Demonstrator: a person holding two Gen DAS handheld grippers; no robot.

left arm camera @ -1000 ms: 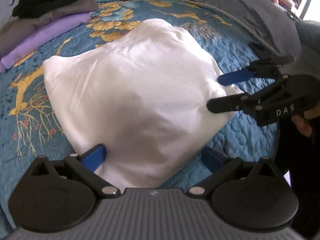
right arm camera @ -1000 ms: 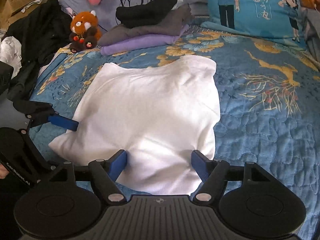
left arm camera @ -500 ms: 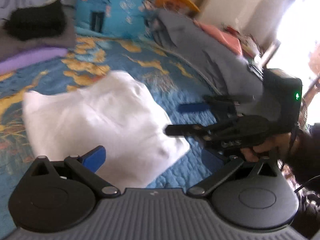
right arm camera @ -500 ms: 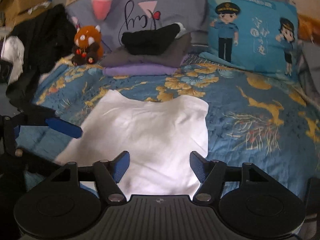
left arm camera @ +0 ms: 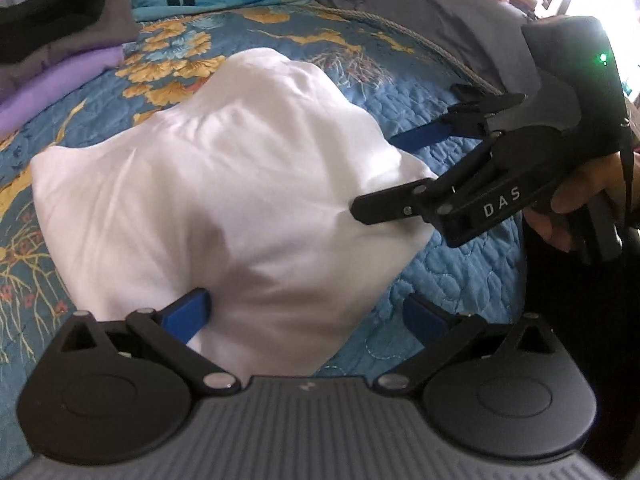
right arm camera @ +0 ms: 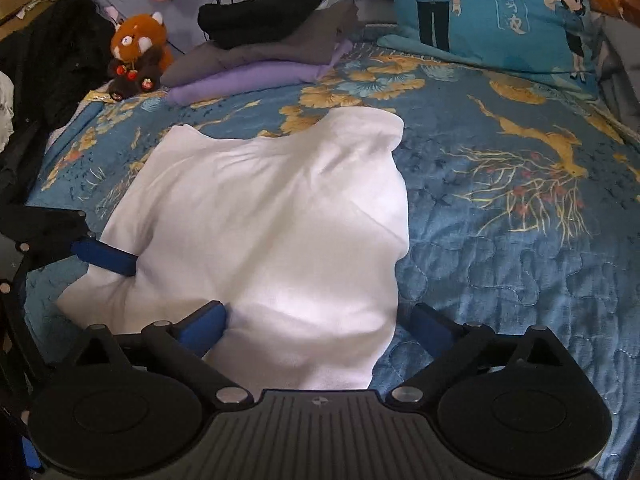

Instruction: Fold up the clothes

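Note:
A folded white garment [left arm camera: 224, 200] lies flat on the blue patterned quilt [left arm camera: 460, 280]; it also shows in the right wrist view [right arm camera: 272, 236]. My left gripper [left arm camera: 308, 316] is open, its jaws straddling the garment's near corner. My right gripper [right arm camera: 320, 322] is open, its jaws straddling the garment's near edge. In the left wrist view the right gripper [left arm camera: 396, 174] comes in from the right with its fingers on either side of the garment's right corner. In the right wrist view one blue finger of the left gripper [right arm camera: 106, 258] rests at the garment's left edge.
A stack of folded purple, grey and black clothes [right arm camera: 272, 52] sits at the back of the quilt [right arm camera: 500, 220]. A red-panda plush toy [right arm camera: 136, 54] is beside it. A blue cartoon pillow [right arm camera: 492, 12] is at the back right. A grey blanket [left arm camera: 432, 12] lies along the right side.
Both grippers rose and pulled back from the garment half a second ago, then came back down to its near corners. The garment lies in the same place. Both grippers stayed open.

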